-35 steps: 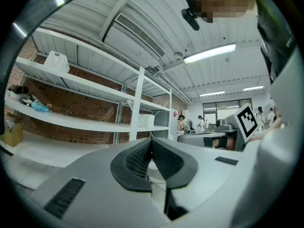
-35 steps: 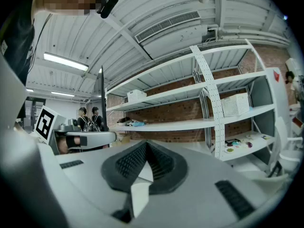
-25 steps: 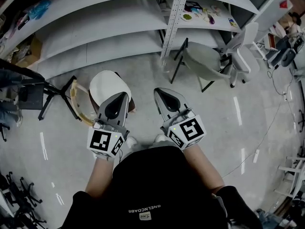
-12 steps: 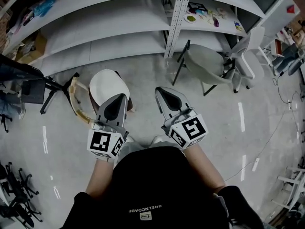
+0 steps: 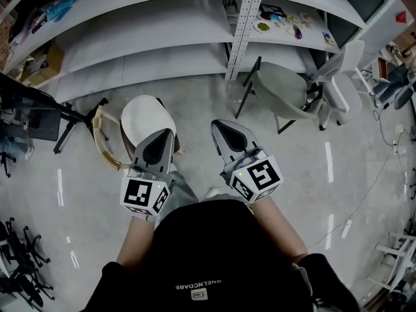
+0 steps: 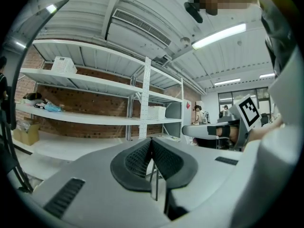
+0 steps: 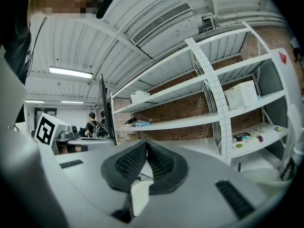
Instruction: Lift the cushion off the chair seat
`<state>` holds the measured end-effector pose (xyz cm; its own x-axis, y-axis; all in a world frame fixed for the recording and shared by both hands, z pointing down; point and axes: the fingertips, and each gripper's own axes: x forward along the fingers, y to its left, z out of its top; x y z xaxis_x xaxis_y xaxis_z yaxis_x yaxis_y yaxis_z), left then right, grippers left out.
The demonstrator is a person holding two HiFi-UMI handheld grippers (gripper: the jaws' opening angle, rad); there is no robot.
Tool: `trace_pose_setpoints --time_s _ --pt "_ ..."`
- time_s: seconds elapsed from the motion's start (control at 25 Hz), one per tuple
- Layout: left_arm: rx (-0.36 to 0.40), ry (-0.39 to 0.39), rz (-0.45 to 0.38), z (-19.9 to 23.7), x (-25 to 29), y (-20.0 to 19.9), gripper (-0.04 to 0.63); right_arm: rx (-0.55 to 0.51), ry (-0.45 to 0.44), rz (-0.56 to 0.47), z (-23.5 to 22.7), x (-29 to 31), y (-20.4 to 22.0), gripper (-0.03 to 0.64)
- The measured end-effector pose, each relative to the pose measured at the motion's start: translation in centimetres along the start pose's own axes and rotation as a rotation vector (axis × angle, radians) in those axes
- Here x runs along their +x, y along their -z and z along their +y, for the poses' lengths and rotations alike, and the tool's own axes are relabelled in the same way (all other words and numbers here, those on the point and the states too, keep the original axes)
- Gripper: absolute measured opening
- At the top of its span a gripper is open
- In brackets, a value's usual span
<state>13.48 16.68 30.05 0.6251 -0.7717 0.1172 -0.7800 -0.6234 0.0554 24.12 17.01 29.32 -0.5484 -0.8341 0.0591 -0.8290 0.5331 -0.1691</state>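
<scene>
Cushion lies just ahead of left tongs, left of right tongs.

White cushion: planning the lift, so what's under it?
Under the white cushion only a brown sliver of chair seat shows, at its right. The seat top is covered; the left gripper hides the near edge.

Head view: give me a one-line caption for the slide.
Shut left gripper and right gripper held out empty, cushion on chair ahead of the left, shelves behind.
</scene>
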Motion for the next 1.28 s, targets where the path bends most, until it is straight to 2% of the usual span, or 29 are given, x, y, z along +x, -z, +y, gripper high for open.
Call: trace_pose_setpoints --time_s 0.24,0.64,1.04,1.28 --pt "-0.019 0.001 0.000 3.8 1.4 0.3 0.012 -0.002 0.010 0.025 -0.7 3.9 0.4 0.009" --pt "-0.062 -0.003 0.009 14.4 4.2 0.2 0.013 -0.001 0.031 0.067 -1.1 14.4 0.2 0.009" --pt "-0.089 -0.025 0.023 24.6 4.9 0.8 0.014 -0.004 0.022 0.114 0.6 24.5 1.0 0.011" --pt "-0.116 -0.037 0.037 29.2 4.7 1.7 0.014 -0.008 0.003 0.148 2.1 28.7 2.1 0.011"
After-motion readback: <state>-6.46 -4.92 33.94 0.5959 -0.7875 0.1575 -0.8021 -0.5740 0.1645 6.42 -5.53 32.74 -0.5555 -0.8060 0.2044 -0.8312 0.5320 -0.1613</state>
